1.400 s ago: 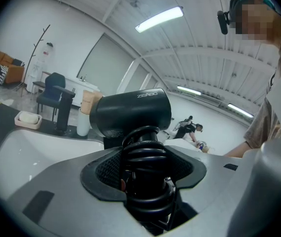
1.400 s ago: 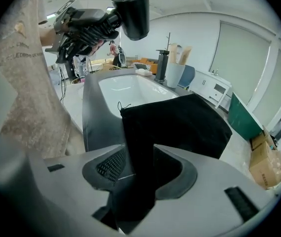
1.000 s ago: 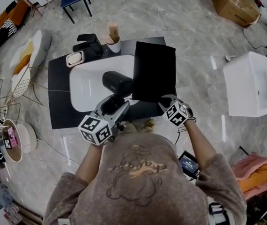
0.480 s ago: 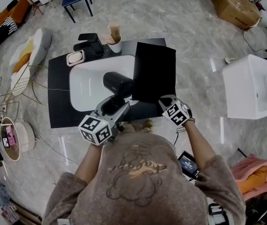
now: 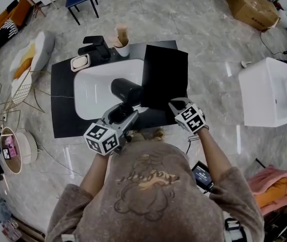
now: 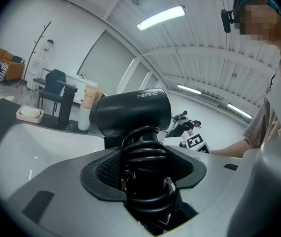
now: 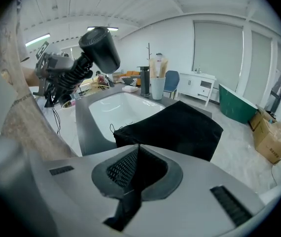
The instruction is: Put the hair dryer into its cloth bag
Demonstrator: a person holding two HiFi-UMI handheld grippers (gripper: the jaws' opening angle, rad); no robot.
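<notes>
The black hair dryer (image 5: 127,91) hangs over the white sink, its handle wrapped in its coiled cord. My left gripper (image 5: 125,113) is shut on that wrapped handle (image 6: 145,157), with the barrel (image 6: 130,113) pointing away. The black cloth bag (image 5: 164,77) lies flat on the counter's right side, partly over the basin rim. My right gripper (image 5: 175,106) is shut on the bag's near edge, and black cloth (image 7: 180,127) runs up between its jaws (image 7: 135,154). In the right gripper view the dryer (image 7: 100,48) shows at upper left, held up by the left gripper (image 7: 64,73).
A white basin (image 5: 90,92) is set in a dark counter (image 5: 63,105). At the counter's back stand a black faucet (image 5: 95,47), a soap dish (image 5: 80,63) and a cup (image 5: 123,45). A white tub (image 5: 269,89) stands on the floor at right.
My right gripper has closed on the bag's near edge and risen a little, rolling slightly. The left gripper and the dryer have stayed put.
</notes>
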